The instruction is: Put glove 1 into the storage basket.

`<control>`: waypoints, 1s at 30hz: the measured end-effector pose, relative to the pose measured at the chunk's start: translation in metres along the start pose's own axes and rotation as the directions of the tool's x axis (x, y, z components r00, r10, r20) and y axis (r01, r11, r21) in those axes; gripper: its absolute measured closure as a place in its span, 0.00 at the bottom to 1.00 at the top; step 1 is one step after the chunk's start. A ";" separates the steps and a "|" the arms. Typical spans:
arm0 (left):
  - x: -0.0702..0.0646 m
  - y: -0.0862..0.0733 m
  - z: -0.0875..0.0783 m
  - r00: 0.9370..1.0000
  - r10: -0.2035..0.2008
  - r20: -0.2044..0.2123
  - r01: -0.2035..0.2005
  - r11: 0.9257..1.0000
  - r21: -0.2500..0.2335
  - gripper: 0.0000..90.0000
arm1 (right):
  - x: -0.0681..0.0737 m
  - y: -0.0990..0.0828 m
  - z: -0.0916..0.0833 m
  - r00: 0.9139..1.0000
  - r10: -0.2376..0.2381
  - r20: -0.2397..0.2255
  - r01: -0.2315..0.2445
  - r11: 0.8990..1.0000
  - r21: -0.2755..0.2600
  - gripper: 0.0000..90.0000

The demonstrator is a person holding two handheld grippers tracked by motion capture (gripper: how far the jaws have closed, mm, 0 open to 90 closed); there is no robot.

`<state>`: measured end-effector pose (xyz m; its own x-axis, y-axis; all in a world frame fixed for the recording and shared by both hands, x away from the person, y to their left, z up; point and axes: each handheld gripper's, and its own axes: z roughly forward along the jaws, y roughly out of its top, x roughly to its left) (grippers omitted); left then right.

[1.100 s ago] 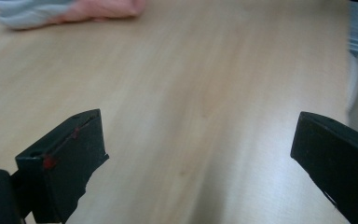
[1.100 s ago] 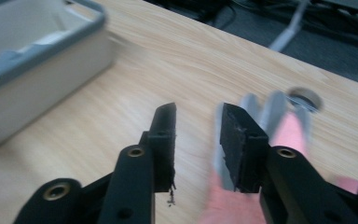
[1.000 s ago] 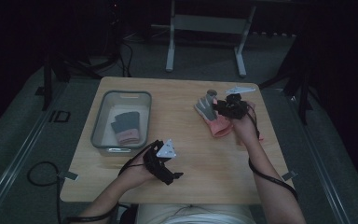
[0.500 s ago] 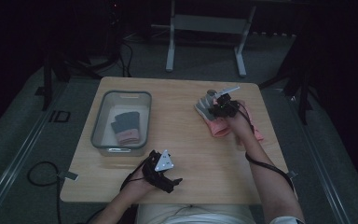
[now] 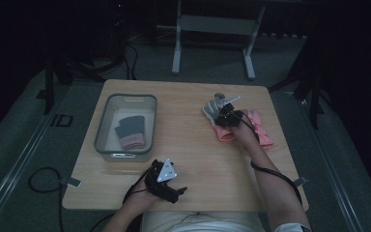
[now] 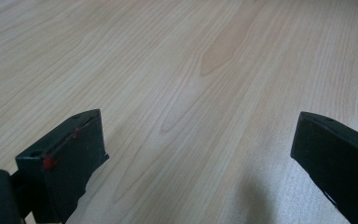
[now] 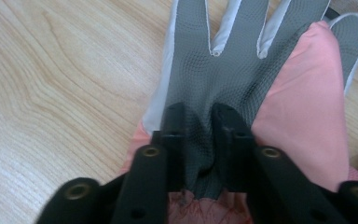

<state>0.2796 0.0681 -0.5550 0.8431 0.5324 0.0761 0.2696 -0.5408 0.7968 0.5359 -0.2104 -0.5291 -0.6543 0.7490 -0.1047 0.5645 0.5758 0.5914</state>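
grey glove [image 7: 223,70] | right gripper [image 7: 200,135] jaws just closed, pinching palm fabric

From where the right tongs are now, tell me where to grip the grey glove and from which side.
Grip the grey glove at its palm, just above the cuff, coming from the cuff end along its length. It lies flat, palm up, fingers pointing away, partly over a pink glove. The right tongs already pinch a raised fold of fabric there, likely enough to lift only the grey one.

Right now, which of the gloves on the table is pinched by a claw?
The grey-palmed glove, lying partly on a pink glove; the right claw pinches its palm. The other pink glove lies untouched.
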 end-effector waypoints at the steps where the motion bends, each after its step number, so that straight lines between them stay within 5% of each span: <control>1: 0.000 0.000 0.000 1.000 0.000 0.002 0.000 1.000 0.002 0.03 | 0.000 -0.001 0.000 1.000 0.011 0.001 -0.011 1.000 -0.005 0.89; 3: 0.000 -0.001 0.001 1.000 0.006 0.005 -0.006 1.000 0.005 0.03 | -0.001 -0.001 -0.001 0.999 0.032 -0.001 -0.032 0.999 -0.014 0.93; 6: 0.001 -0.002 0.002 1.000 0.006 0.007 -0.006 1.000 0.007 0.03 | -0.003 -0.002 -0.011 0.989 0.147 -0.012 -0.147 0.987 -0.069 0.98; 10: 0.001 -0.003 0.002 1.000 0.008 0.001 -0.008 1.000 0.002 0.03 | 0.005 -0.002 -0.025 0.980 0.199 -0.003 -0.198 0.974 -0.111 0.99; 15: 0.002 -0.004 0.000 1.000 0.005 -0.006 -0.005 1.000 -0.002 0.03 | 0.016 0.000 -0.048 0.970 0.244 0.006 -0.240 0.958 -0.158 0.99; 23: 0.001 -0.004 0.001 1.000 0.020 -0.009 -0.020 1.000 0.005 0.03 | 0.056 0.009 -0.119 0.958 0.280 0.058 -0.254 0.928 -0.273 0.99; 26: 0.000 -0.004 0.001 1.000 0.027 -0.008 -0.027 1.000 0.009 0.03 | 0.067 0.003 -0.139 0.948 0.315 0.037 -0.289 0.907 -0.306 0.99; 28: -0.001 -0.004 0.001 1.000 0.027 -0.003 -0.027 1.000 0.008 0.03 | 0.074 -0.005 -0.149 0.932 0.362 0.017 -0.335 0.877 -0.344 0.99; 30: -0.002 -0.004 0.001 0.999 0.035 -0.001 -0.035 0.999 0.007 0.03 | 0.083 -0.012 -0.155 0.924 0.383 -0.003 -0.360 0.864 -0.352 0.99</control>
<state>0.2775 0.0685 -0.5586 0.8514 0.5140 0.1046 0.2434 -0.5637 0.7893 0.3970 -0.2064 -0.4211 -0.3899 0.9113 0.1325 0.5457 0.1128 0.8303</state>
